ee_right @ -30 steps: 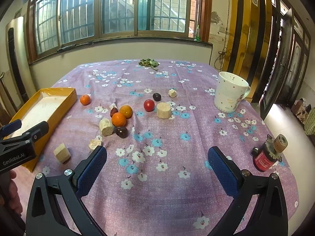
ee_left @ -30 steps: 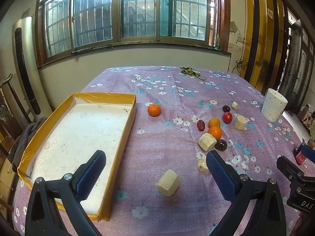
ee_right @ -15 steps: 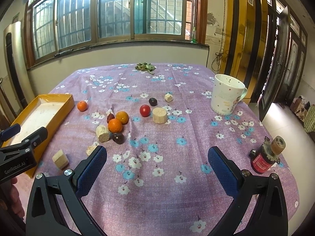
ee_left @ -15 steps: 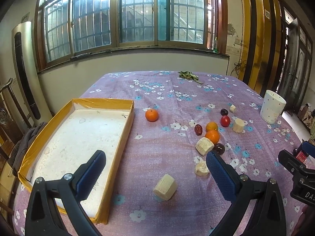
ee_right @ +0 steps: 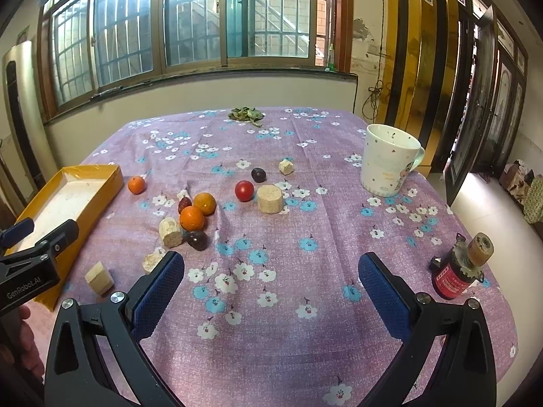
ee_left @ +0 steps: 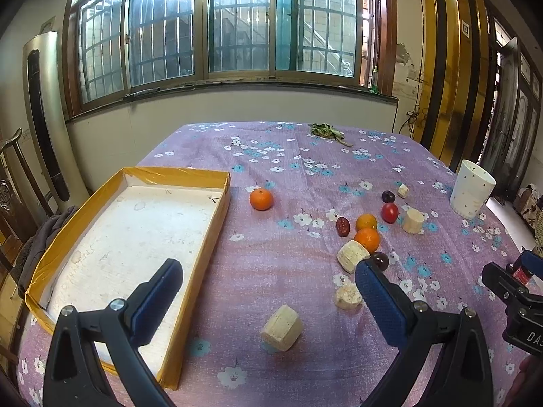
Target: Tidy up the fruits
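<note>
A shallow yellow-rimmed box (ee_left: 176, 172) with a white floor lies at the table's left; it also shows in the right wrist view (ee_right: 98, 169). One orange (ee_left: 261, 199) sits alone beside it. Two more oranges (ee_left: 366, 239), a red tomato (ee_left: 389, 212), a red date (ee_left: 342, 226), dark plums (ee_left: 388, 196) and several pale cut chunks (ee_left: 281, 327) are scattered mid-table. My left gripper (ee_left: 266, 296) is open and empty, above the near chunk. My right gripper (ee_right: 271, 283) is open and empty over bare cloth, right of the fruit (ee_right: 192, 218).
A white mug (ee_right: 388, 161) stands at the right. A small red motor-like part (ee_right: 458, 271) lies near the table's right edge. Dry leaves (ee_right: 246, 114) lie at the far end. A chair and grey cloth (ee_left: 40, 234) stand left of the table.
Both grippers have drawn back and tilted up a little, so the table and fruit sit lower in view. Both stay open. Nothing on the table has moved.
</note>
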